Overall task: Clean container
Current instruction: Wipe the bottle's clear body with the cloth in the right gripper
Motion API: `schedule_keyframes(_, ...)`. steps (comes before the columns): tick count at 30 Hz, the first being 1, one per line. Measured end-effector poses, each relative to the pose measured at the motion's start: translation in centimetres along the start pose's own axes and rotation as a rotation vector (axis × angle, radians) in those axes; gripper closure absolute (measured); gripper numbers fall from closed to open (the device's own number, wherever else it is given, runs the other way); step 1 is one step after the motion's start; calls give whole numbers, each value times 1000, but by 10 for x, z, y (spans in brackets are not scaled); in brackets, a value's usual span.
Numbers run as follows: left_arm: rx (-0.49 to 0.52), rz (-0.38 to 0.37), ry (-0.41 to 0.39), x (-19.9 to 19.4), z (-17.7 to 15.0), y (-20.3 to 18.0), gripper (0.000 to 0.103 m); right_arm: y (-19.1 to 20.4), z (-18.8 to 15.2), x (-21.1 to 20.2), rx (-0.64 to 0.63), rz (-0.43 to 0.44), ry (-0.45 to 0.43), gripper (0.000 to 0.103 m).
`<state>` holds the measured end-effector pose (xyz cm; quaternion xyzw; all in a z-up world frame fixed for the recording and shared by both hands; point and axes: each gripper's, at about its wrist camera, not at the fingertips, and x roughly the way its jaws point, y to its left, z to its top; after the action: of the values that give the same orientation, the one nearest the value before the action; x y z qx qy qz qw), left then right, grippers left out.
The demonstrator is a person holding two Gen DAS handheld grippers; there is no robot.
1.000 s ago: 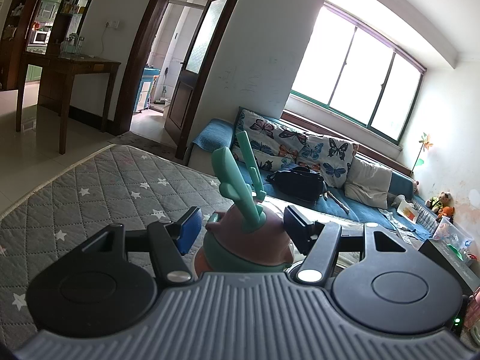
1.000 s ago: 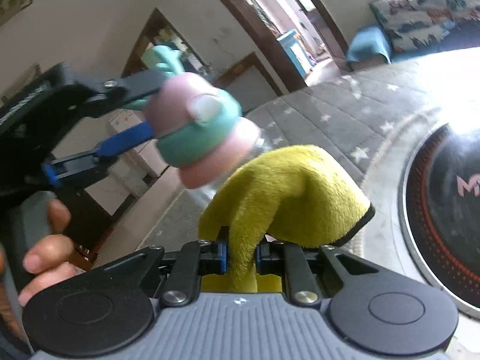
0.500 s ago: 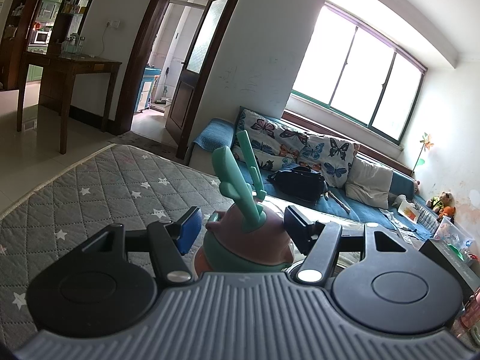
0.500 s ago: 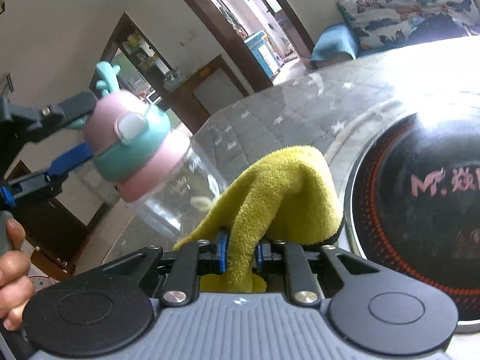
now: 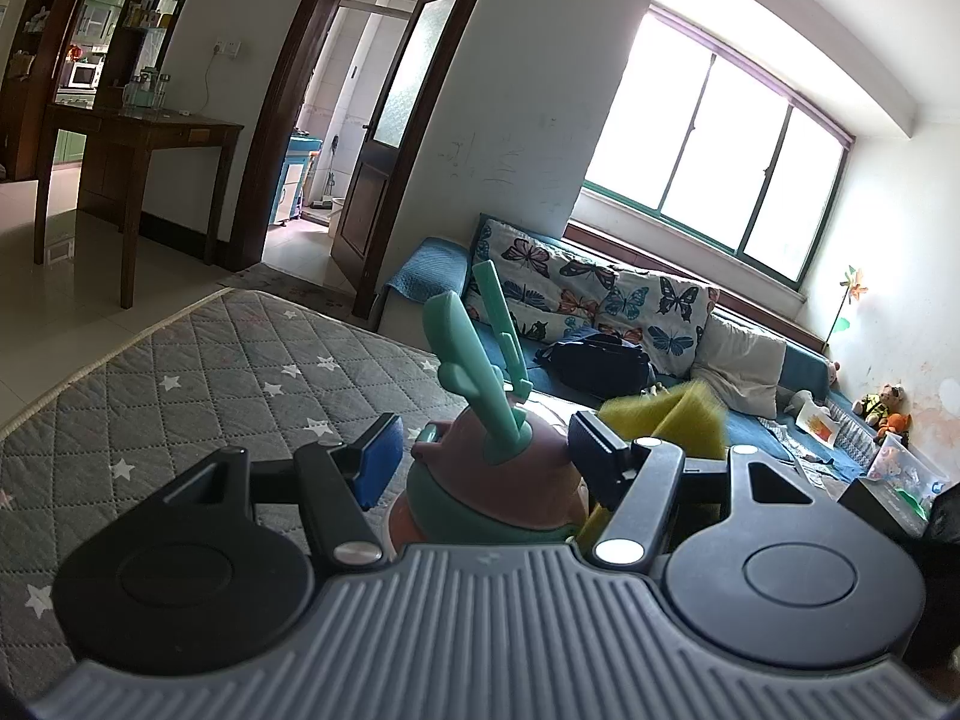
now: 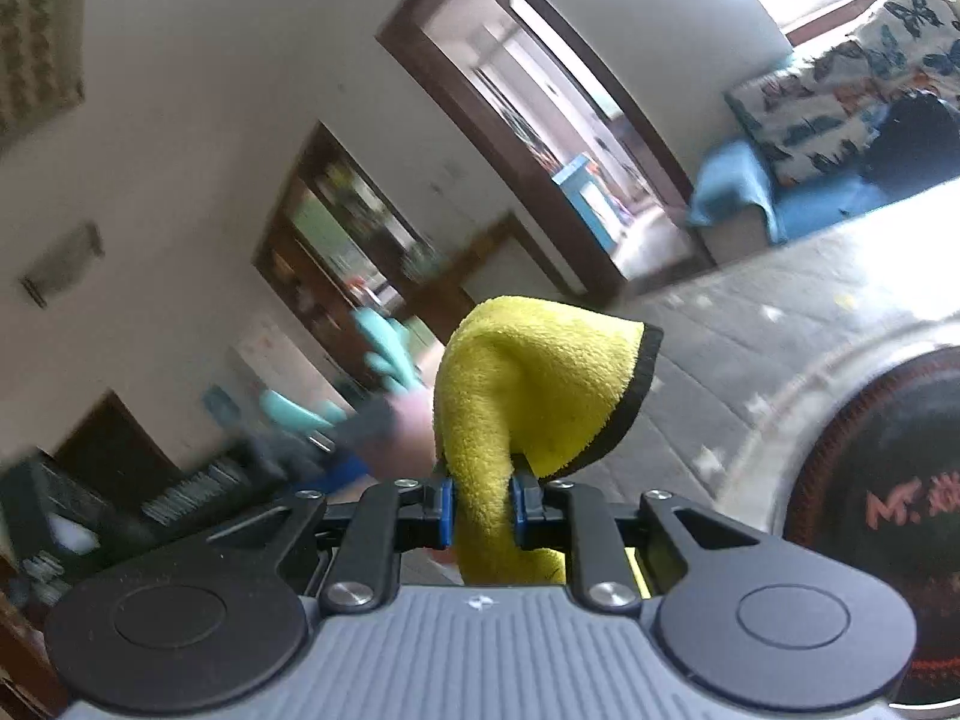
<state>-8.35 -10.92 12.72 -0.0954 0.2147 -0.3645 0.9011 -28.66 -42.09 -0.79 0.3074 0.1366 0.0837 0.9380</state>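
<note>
bottle [image 5: 498, 492] sits between left tool [image 5: 480, 456] jaws, pads clamped near pink lid; clear body likely light, smooth, slippery, so grip at lid collar; yellow cloth [image 6: 534, 396] soft, pinched in closed right tool [image 6: 480, 510], just beside bottle's right.

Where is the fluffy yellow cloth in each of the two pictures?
Left wrist view: the fluffy yellow cloth peeks out low and right of centre, behind the right finger of the left tongs.
Right wrist view: it fills the centre, pinched between the pads of the right tongs.
Shared landmark: the butterfly-print cushions, middle right in the left view, top right corner in the right view.
</note>
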Motion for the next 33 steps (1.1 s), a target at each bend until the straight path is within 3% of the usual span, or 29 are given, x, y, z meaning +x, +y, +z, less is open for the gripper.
schedule_keyframes(4,-3,1,0,-1,1,0,40,2,7,-5,4,56,-39,86)
schedule_keyframes(27,-2,-1,-4,-1,0,-1,39,-42,-40,41,44,-116,120,86)
schedule_keyframes(33,2,14,-8,0,-10,-6,32,-51,-53,52,45,-161,181,86)
